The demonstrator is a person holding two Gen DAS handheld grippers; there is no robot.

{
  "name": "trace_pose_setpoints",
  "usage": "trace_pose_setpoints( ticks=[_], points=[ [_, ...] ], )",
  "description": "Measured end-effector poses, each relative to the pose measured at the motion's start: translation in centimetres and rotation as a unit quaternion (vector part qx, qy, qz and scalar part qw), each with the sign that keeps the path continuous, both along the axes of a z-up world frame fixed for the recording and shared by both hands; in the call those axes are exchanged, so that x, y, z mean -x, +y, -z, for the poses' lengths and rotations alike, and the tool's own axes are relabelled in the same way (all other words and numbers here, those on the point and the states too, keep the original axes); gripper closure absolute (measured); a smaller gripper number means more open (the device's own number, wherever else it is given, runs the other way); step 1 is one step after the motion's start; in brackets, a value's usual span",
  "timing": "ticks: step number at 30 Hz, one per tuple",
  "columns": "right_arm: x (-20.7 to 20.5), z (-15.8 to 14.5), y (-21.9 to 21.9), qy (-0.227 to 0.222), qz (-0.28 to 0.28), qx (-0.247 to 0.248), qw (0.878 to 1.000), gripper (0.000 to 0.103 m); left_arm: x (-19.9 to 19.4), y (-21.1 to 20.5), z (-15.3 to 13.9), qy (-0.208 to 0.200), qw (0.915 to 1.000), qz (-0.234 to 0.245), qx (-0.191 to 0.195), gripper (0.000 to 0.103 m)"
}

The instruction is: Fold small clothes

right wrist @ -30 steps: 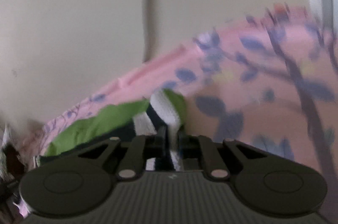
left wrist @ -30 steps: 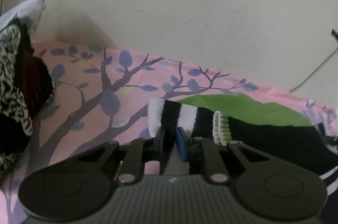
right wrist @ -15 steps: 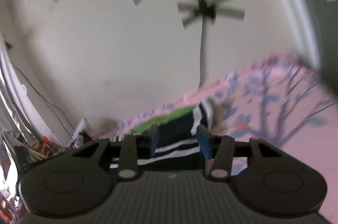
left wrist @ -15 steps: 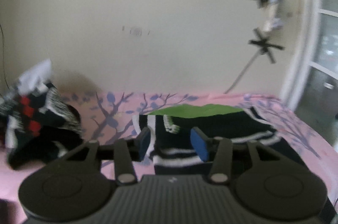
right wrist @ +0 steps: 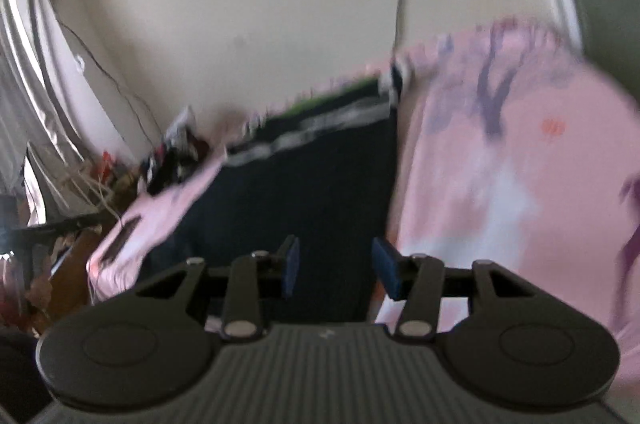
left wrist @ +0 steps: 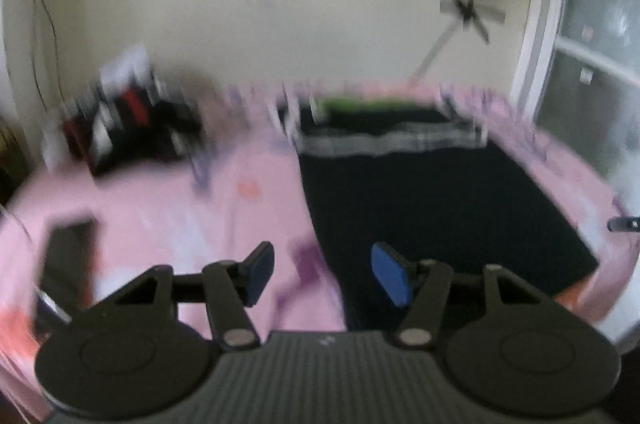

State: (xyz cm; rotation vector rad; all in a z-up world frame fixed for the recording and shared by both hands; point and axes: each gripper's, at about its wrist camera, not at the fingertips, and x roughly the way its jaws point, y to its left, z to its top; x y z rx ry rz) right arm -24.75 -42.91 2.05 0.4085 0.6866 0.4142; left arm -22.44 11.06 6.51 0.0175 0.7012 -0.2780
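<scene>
Both grippers have let go of the striped cuffs they pinched a second ago and pulled back toward the near edge of the bed. Our left gripper (left wrist: 322, 274) now stands wide, nothing between its blue pads, low in the frame over the near left edge of the dark sweater (left wrist: 432, 200). Our right gripper (right wrist: 334, 270) is wide as well and empty, hovering over the near right edge of the same garment (right wrist: 304, 192).

The sweater lies flat in the centre-right of the left view, a dark knitted rectangle with a pale stripe across its far part and a green band beyond that, near the wall. Under it the pink bedsheet (left wrist: 160, 208) looks soft and smooth, printed with purple branches. A jumbled pile of clothes (left wrist: 124, 120) sits at mid left.

We judge the sleeves are already folded in, and the next fold starts from the near hem. Knit is thick and limp: a shallow bite could catch only the top layer, or snag the sheet with it, and drag the folded sleeves askew. Both views are blurred, so fine detail escapes us.
</scene>
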Motion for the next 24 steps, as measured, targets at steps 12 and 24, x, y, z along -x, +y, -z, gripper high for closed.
trace_pose_setpoints(
  ticks=[12,24],
  points=[
    [-0.5,2.4,2.1,0.045,-0.051,-0.021,0.997,0.094,-1.4,-1.2,5.0,0.096,0.9921,0.034,0.074,0.094],
    [-13.0,-6.0,-0.3,-0.072,0.002,-0.059,0.996,0.097,-12.6,1.0,-2.7,0.021,0.9852,-0.003,0.170,0.094]
  ],
)
